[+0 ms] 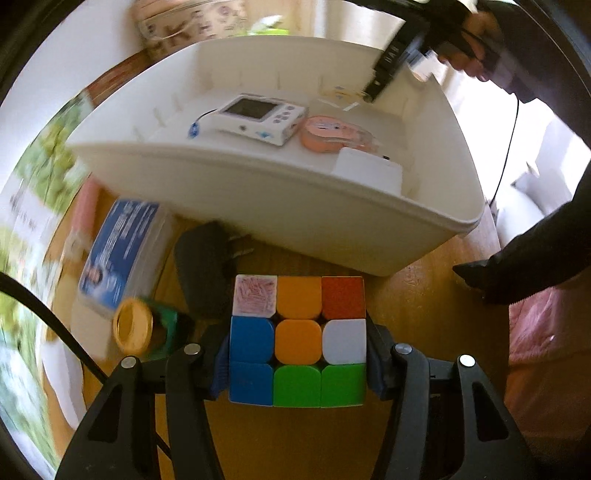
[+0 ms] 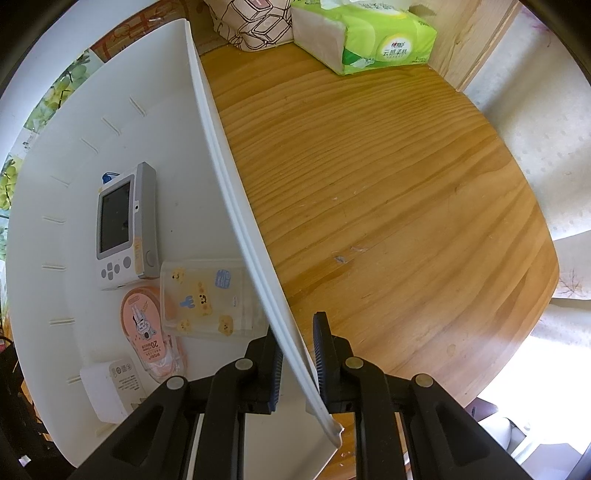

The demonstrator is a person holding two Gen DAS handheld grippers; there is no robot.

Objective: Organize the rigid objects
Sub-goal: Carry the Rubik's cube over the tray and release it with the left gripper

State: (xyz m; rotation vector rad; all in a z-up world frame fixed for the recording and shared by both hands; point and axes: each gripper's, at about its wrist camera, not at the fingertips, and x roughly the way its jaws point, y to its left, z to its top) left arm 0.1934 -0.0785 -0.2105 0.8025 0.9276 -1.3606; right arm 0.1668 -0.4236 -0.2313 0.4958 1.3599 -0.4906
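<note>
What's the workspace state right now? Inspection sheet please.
Surface: wooden table, scuffed.
Job's things: puzzle cube in the left hand-held gripper; white bin holds handheld console, clear case, pink pack, white adapter.
Clutter: black adapter, blue box, gold ring outside the bin; tissue pack.
Grippers: left shut on cube; right hand-held gripper clamps bin wall.
Cables: black cable at left.
Surroundings: dark sleeve; patterned bag.

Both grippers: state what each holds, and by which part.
The left gripper clamps the multicoloured puzzle cube by its two opposite side faces. The right gripper grips the white plastic bin by its side wall, jaws straddling the rim.
</note>
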